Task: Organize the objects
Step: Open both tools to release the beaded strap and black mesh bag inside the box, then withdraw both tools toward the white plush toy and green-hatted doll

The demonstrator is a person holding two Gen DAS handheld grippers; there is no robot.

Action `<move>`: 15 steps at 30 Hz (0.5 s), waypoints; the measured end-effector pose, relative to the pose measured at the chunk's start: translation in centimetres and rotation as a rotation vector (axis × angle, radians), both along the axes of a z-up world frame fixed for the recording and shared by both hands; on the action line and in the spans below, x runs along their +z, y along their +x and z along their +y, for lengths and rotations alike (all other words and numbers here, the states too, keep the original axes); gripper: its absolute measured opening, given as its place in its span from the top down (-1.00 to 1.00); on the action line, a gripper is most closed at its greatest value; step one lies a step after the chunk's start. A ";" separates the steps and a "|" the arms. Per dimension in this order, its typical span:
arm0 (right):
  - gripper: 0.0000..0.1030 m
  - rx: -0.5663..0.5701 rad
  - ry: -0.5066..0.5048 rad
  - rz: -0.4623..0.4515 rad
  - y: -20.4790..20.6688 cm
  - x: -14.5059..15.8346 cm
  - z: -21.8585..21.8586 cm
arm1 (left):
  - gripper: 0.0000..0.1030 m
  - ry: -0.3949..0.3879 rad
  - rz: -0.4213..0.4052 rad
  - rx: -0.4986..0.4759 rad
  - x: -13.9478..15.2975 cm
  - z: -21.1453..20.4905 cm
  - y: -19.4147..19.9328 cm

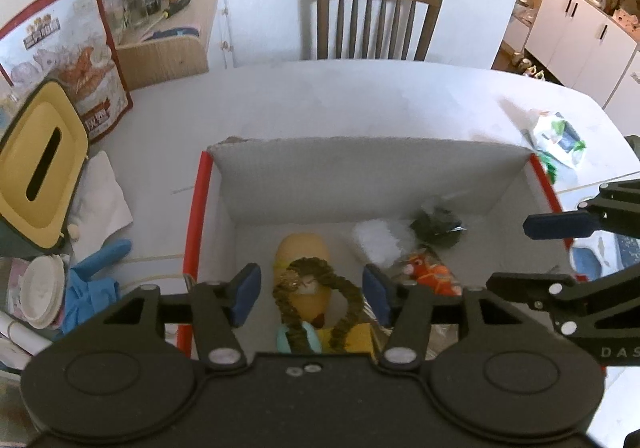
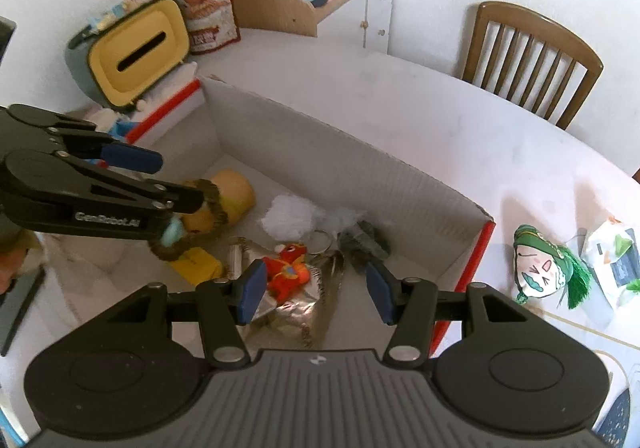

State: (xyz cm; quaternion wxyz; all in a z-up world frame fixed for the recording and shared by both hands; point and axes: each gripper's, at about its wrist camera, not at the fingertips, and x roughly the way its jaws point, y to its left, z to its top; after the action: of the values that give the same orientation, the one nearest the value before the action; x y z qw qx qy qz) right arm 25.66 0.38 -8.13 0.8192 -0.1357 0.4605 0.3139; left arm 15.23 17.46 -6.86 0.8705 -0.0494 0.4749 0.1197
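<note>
We hold both grippers over the cardboard box (image 2: 400, 183), jaws spread and empty. The green-haired face charm (image 2: 544, 264) lies outside the box's red edge, nearest our right gripper (image 2: 316, 292); the left gripper (image 1: 308, 294) hangs above the braided doll (image 1: 308, 288).

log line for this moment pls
left hand-held gripper: open, empty | right hand-held gripper: open, empty | both above box | doll, red toy inside

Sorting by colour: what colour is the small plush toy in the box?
Orange-red small plush toy; clearest in the right wrist view.
</note>
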 end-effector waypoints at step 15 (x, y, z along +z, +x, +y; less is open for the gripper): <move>-0.19 -0.004 0.124 -0.044 -4.1 4.5 -3.8 | -0.49 0.031 -0.083 -0.015 3.8 -3.7 -3.0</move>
State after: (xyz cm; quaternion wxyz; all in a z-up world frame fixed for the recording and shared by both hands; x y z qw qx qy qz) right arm 21.56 -3.46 -3.63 0.8366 -0.0906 0.4223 0.3370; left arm 12.25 13.72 -3.04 0.8910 -0.0370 0.4369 0.1183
